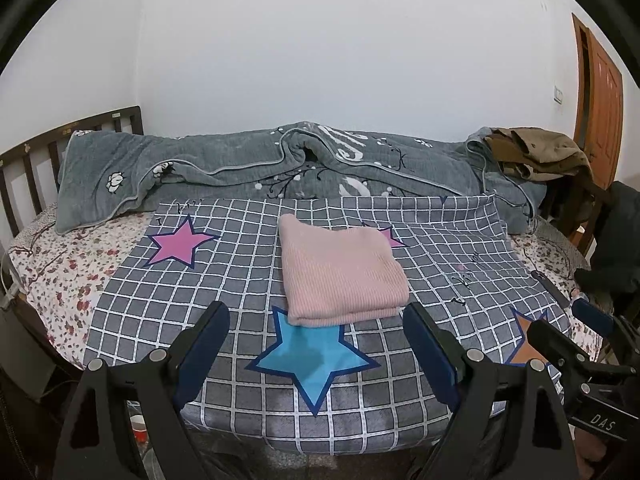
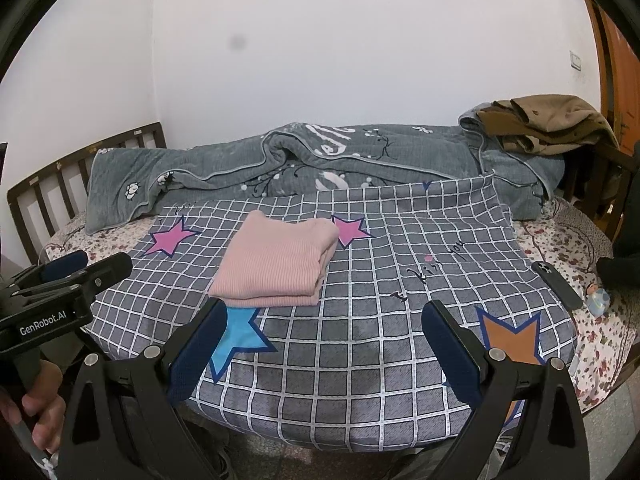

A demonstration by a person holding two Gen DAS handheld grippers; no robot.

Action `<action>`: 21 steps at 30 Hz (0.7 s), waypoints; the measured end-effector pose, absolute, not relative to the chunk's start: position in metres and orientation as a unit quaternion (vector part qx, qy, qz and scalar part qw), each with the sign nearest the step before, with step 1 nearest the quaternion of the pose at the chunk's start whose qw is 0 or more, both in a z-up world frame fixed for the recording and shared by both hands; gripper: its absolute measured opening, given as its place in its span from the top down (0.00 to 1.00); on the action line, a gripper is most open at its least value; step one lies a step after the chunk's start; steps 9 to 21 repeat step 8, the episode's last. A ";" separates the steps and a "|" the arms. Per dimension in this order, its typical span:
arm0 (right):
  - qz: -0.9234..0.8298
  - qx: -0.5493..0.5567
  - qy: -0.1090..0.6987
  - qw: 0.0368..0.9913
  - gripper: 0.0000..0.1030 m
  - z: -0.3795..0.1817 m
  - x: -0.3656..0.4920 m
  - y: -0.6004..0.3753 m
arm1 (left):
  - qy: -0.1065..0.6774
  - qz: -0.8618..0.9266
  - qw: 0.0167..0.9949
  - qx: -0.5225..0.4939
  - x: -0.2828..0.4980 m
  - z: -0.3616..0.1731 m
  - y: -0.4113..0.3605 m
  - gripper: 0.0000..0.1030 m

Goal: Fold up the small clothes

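A pink ribbed garment (image 1: pixel 340 272) lies folded into a neat rectangle on the grey checked star-print sheet (image 1: pixel 224 280), in the middle of the bed. It also shows in the right wrist view (image 2: pixel 276 266). My left gripper (image 1: pixel 316 340) is open and empty, held back from the garment's near edge above the blue star. It appears at the left of the right wrist view (image 2: pixel 86 266). My right gripper (image 2: pixel 324 336) is open and empty, to the right of the garment, and shows at the right edge of the left wrist view (image 1: pixel 572 320).
A rumpled grey quilt (image 1: pixel 280 164) lies along the back of the bed. Brown clothes (image 2: pixel 548 124) are piled at the back right. A black phone (image 2: pixel 556 284) and a small bottle (image 2: pixel 598 300) lie on the floral sheet at right. A wooden headboard (image 1: pixel 24 168) stands at left.
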State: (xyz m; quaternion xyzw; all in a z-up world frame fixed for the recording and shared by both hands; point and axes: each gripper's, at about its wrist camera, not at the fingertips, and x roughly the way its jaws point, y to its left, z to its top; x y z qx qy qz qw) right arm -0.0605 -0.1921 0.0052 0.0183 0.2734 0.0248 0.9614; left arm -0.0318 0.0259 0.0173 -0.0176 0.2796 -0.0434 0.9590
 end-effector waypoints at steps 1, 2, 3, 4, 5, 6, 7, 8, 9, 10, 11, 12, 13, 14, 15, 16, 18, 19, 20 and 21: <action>0.025 0.018 0.273 0.962 0.06 0.006 -0.061 -0.192 | 0.279 -0.043 0.959 -0.018 -0.032 0.018 0.026 0.15; 0.025 0.018 0.273 0.962 0.06 0.005 -0.060 -0.192 | 0.279 -0.043 0.959 -0.018 -0.031 0.018 0.026 0.15; 0.025 0.018 0.273 0.961 0.06 0.005 -0.060 -0.192 | 0.279 -0.043 0.959 -0.018 -0.032 0.018 0.026 0.15; 0.025 0.019 0.273 0.961 0.06 0.006 -0.060 -0.192 | 0.278 -0.043 0.959 -0.018 -0.032 0.018 0.026 0.15; 0.025 0.019 0.273 0.961 0.06 0.006 -0.060 -0.192 | 0.278 -0.043 0.960 -0.018 -0.031 0.019 0.026 0.15; 0.025 0.018 0.273 0.961 0.06 0.006 -0.060 -0.192 | 0.277 -0.043 0.960 -0.017 -0.032 0.019 0.025 0.15; 0.025 0.018 0.273 0.962 0.06 0.006 -0.061 -0.192 | 0.277 -0.042 0.960 -0.017 -0.032 0.020 0.025 0.15; 0.025 0.019 0.272 0.962 0.06 0.006 -0.061 -0.192 | 0.277 -0.042 0.960 -0.016 -0.032 0.021 0.024 0.15; 0.025 0.019 0.272 0.962 0.06 0.006 -0.061 -0.192 | 0.277 -0.042 0.960 -0.016 -0.032 0.021 0.024 0.15; 0.025 0.019 0.272 0.962 0.06 0.006 -0.061 -0.192 | 0.277 -0.042 0.960 -0.016 -0.032 0.021 0.024 0.15; 0.025 0.019 0.272 0.962 0.06 0.006 -0.061 -0.192 | 0.277 -0.042 0.960 -0.016 -0.032 0.021 0.024 0.15; 0.025 0.019 0.272 0.962 0.06 0.006 -0.061 -0.192 | 0.277 -0.042 0.960 -0.016 -0.032 0.021 0.024 0.15; 0.025 0.019 0.272 0.962 0.06 0.006 -0.061 -0.192 | 0.277 -0.042 0.960 -0.016 -0.032 0.021 0.024 0.15; 0.025 0.019 0.272 0.962 0.06 0.006 -0.061 -0.192 | 0.277 -0.042 0.960 -0.016 -0.032 0.021 0.024 0.15; 0.025 0.019 0.272 0.962 0.06 0.006 -0.061 -0.192 | 0.277 -0.042 0.960 -0.016 -0.032 0.021 0.024 0.15; 0.025 0.019 0.272 0.962 0.06 0.006 -0.061 -0.192 | 0.277 -0.042 0.960 -0.016 -0.032 0.021 0.024 0.15; 0.025 0.019 0.272 0.962 0.06 0.006 -0.061 -0.192 | 0.277 -0.042 0.960 -0.016 -0.032 0.021 0.024 0.15; 0.025 0.019 0.272 0.962 0.06 0.006 -0.061 -0.192 | 0.277 -0.042 0.960 -0.016 -0.032 0.021 0.024 0.15; 0.025 0.019 0.272 0.962 0.06 0.006 -0.061 -0.192 | 0.277 -0.042 0.960 -0.016 -0.032 0.021 0.024 0.15; 0.025 0.019 0.272 0.962 0.06 0.006 -0.061 -0.192 | 0.277 -0.042 0.960 -0.016 -0.032 0.021 0.024 0.15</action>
